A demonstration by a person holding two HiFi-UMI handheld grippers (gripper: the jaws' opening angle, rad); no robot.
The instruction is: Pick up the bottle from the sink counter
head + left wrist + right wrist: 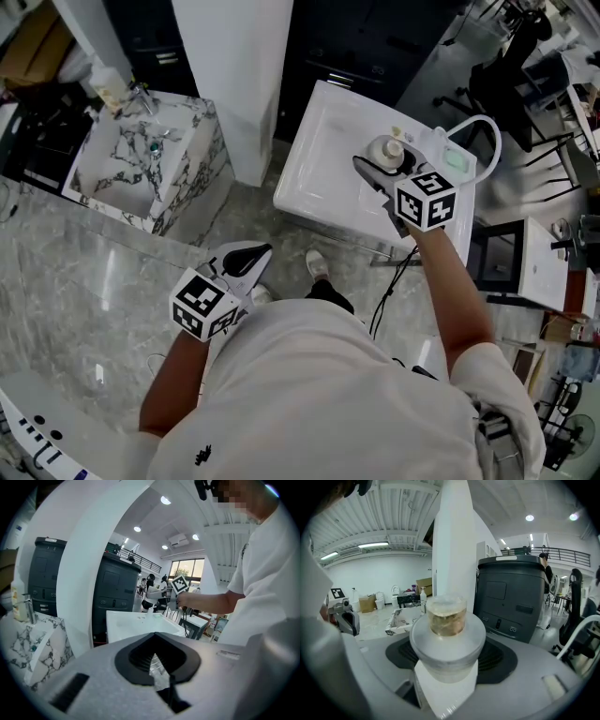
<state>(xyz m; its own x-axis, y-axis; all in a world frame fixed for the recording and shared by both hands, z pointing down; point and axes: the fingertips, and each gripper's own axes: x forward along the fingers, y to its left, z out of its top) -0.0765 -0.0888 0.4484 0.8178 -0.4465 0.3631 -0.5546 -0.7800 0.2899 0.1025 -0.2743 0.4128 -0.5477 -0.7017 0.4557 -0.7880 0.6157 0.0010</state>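
The right hand-held gripper [384,161] has its jaws spread wide and pressed on the body of the bottle [446,644], just under its clear cap, so the bottle stands upright in the grip. It hangs over the back corner of the white sink [319,178], apparently clear of the surface. The left hand-held gripper [253,256], jaws together and empty, waits low by the person's hip, since one grip seems enough

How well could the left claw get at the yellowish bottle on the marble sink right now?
Probably yes: the left claw is empty and nothing stands between it and the yellowish bottle by the tap of the marble sink, though it hangs well short.
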